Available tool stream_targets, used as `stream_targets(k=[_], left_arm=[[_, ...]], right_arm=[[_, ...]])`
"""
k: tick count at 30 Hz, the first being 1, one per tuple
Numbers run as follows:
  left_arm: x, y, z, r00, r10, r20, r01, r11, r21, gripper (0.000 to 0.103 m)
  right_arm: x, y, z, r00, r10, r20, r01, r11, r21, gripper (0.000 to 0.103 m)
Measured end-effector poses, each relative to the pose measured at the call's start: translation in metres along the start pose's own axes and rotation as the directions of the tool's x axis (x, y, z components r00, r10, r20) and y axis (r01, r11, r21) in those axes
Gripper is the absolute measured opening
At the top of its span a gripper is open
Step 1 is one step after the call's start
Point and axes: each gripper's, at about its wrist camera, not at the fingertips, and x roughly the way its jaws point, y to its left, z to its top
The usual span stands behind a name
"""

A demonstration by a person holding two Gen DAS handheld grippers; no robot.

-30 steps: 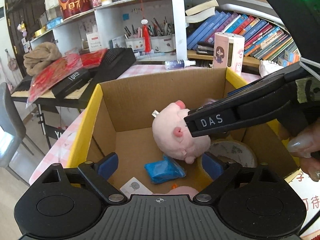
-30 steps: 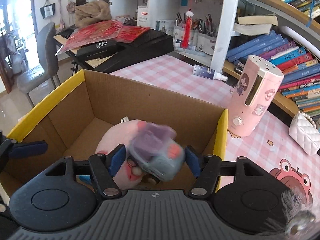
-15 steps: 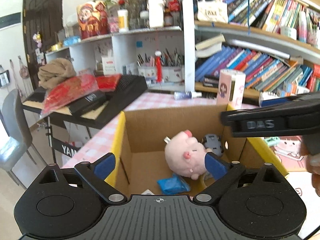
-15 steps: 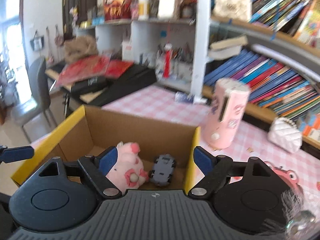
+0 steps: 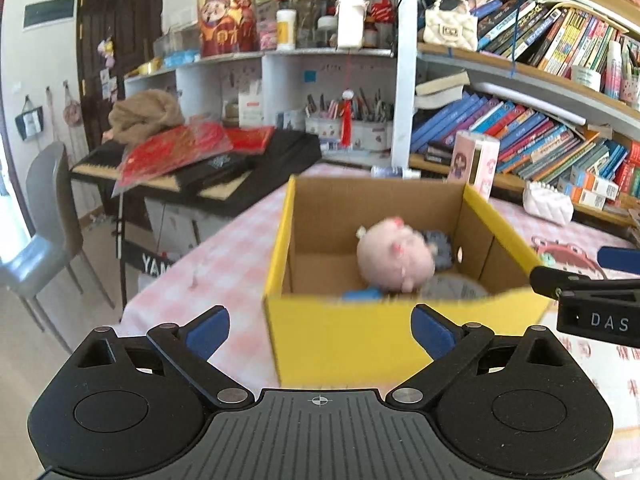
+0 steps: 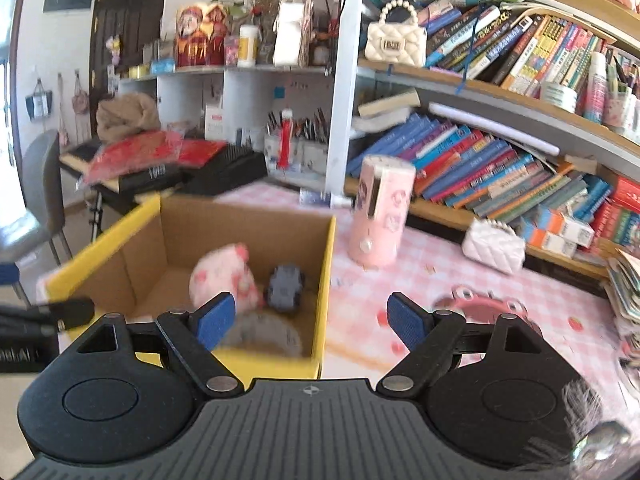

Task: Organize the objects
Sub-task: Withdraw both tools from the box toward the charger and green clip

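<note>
Both tongs hang spread and empty: left gripper (image 5: 320, 326) and right gripper (image 6: 310, 320), its jaws just opened. Ahead of both, cardboard box (image 5: 372, 340) w/ pink plush pig (image 5: 394, 256) beside gray toy car (image 6: 285, 288).

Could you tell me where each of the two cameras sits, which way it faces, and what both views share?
Left wrist: on the left claw, looking forward and down over the cardboard box; its own open fingers show, with the right claw at the right edge.
Right wrist: on the right claw, facing the box's right side and the pink checked table; its own open fingers show, with the left claw at the left edge.
Shared: box, pink plush pig, grey toy car, bookshelves.
</note>
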Motion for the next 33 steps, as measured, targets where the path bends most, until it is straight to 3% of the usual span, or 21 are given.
stream_targets(k=[12, 23, 33], left_arm=[[-0.04, 0.015, -0.046, 0.996, -0.02, -0.087, 0.017, 0.999, -0.032, 0.099], [-0.063, -0.006, -0.073, 0.985, -0.105, -0.134, 0.114, 0.992, 0.056, 0.099], [-0.067, -0.041, -0.077, 0.971, -0.186, -0.148, 0.206, 0.968, 0.14, 0.099]], right_arm=[[-0.054, 0.022, -0.049, 0.996, -0.03, -0.08, 0.032, 0.999, 0.028, 0.084], [-0.098, 0.018, -0.087, 0.989, -0.092, -0.12, 0.102, 0.992, 0.08, 0.087], [-0.123, -0.011, -0.107, 0.974, -0.175, -0.145, 0.198, 0.968, 0.156, 0.088]])
